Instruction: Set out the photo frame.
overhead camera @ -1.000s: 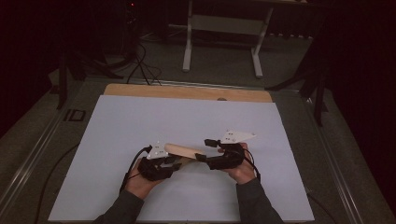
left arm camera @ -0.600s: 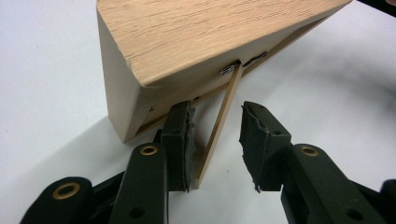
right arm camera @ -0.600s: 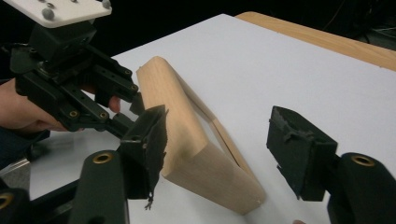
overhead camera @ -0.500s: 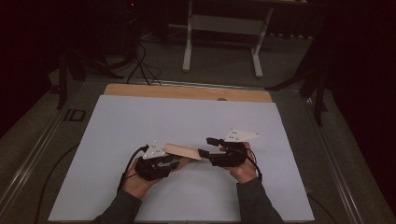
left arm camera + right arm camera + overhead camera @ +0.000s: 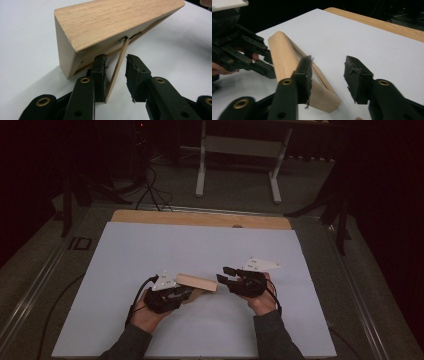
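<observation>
A light wooden picture frame (image 5: pixel 196 281) stands tilted on the white table sheet (image 5: pixel 150 250), propped on its thin back strut (image 5: pixel 117 67). My left gripper (image 5: pixel 187 295) is behind the frame (image 5: pixel 110 22). It (image 5: pixel 116 75) is open, with the strut between the jaws and leaning against the left pad (image 5: pixel 100 75). My right gripper (image 5: pixel 224 275) is at the frame's right end. It (image 5: pixel 328 75) is open with nothing between its pads, and the frame (image 5: pixel 284 57) lies just beyond its left jaw. The left gripper (image 5: pixel 244 55) shows at the frame's far end.
The white sheet covers a wooden tabletop whose bare edge (image 5: pixel 200 218) shows at the back. A metal stand (image 5: pixel 237 150) and cables (image 5: pixel 150 185) are on the dark floor beyond the table. Both hands rest on the table's near half.
Both hands and the frame have shifted only slightly. The jaws stand much as before.
</observation>
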The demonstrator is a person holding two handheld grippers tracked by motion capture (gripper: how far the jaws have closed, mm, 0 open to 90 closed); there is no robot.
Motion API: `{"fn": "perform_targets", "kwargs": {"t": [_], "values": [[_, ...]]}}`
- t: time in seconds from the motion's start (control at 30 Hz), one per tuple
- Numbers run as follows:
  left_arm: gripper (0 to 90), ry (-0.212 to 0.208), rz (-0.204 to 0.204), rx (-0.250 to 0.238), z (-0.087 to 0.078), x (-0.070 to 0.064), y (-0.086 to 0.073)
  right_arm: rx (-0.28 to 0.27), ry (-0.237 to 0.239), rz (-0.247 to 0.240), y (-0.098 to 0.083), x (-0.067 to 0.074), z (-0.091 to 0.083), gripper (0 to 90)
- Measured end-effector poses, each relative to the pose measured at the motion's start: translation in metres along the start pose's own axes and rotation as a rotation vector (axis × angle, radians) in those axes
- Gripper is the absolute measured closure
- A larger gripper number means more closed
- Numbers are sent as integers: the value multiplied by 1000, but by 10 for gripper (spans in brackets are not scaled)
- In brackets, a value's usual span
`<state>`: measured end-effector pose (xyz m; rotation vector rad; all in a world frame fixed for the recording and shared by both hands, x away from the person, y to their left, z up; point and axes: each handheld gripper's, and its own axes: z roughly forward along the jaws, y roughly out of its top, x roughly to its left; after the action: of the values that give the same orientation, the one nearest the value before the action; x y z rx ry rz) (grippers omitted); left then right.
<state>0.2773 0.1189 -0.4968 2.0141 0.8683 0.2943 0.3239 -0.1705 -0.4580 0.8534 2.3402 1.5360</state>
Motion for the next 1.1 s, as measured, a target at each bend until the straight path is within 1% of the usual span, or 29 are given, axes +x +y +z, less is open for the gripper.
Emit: {"fn": "perform_targets", "kwargs": {"t": [0.07, 0.1, 0.13, 0.17, 0.23, 0.3, 0.43, 0.53, 0.67, 0.9, 1.1], "values": [[701, 5, 9, 3, 0, -1, 0, 0, -18, -1, -1, 0, 1, 649], [706, 14, 15, 3, 0, -1, 0, -4, -33, -1, -2, 0, 2, 695], [716, 25, 19, 2, 0, -2, 0, -3, -46, -4, -3, 1, 3, 754], [728, 41, 23, -1, 0, -2, 0, -2, -54, -13, -4, 1, 4, 786], [755, 55, 26, -2, 0, -2, 0, 8, -71, -24, -6, 4, 7, 830], [774, 68, 24, -8, -1, -2, 0, 15, -82, -30, -6, 6, 11, 851], [813, 83, 21, -14, -2, -1, 0, 24, -83, -33, -8, 8, 15, 869], [848, 111, 32, -9, -1, -1, 0, 32, -84, -31, -9, 8, 17, 876], [879, 128, 40, -6, 0, -1, 0, 40, -80, -31, -11, 9, 20, 888], [894, 154, 32, -9, 1, 1, 0, 54, -68, -35, -12, 11, 24, 894], [895, 158, 19, -13, 2, 2, 0, 55, -59, -43, -12, 12, 24, 894]]}}
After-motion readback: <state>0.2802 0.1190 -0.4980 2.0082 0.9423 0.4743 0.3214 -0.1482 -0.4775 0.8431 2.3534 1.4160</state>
